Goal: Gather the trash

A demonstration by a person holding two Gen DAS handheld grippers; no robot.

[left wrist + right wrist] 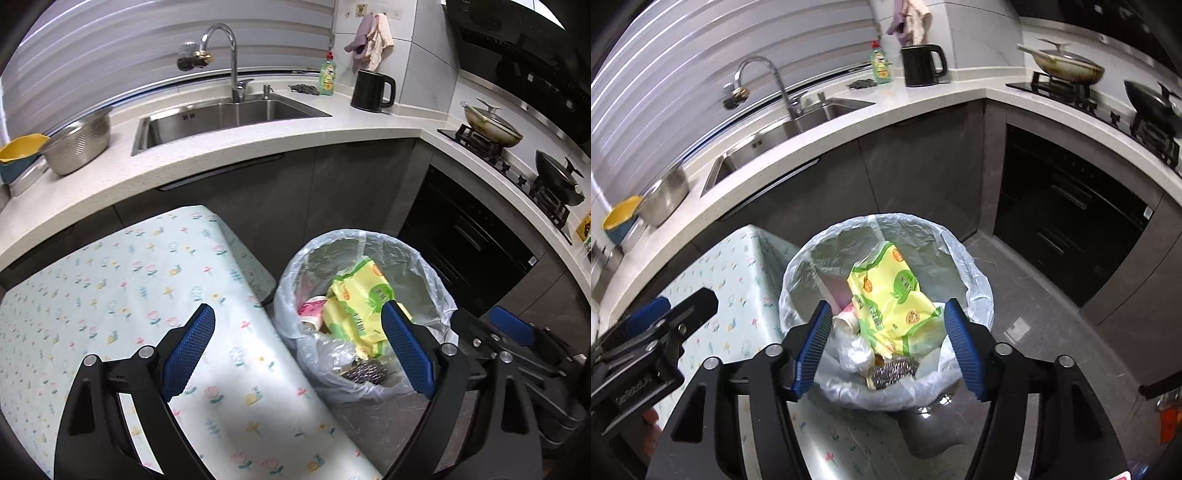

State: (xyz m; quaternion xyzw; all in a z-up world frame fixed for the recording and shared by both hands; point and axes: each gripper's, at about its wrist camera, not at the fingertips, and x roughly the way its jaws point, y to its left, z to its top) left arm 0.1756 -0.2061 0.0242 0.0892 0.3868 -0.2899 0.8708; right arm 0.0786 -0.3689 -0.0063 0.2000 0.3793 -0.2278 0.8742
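Over the lined trash bin (886, 310) hangs the right gripper (884, 345), jaws wide and empty — no pad touches anything. Inside the bin lie a yellow-green wrapper (886, 295), a steel scourer (892, 371) at six o'clock, and a pink cup (844, 319) at nine. At nine o'clock from the bin, the left gripper (299, 350) stands wide and empty above the floral-clothed table (110, 295) — its right finger over the bin's rim.

Left hand-held gripper (297, 350) and right hand-held gripper (882, 347) both gape, empty
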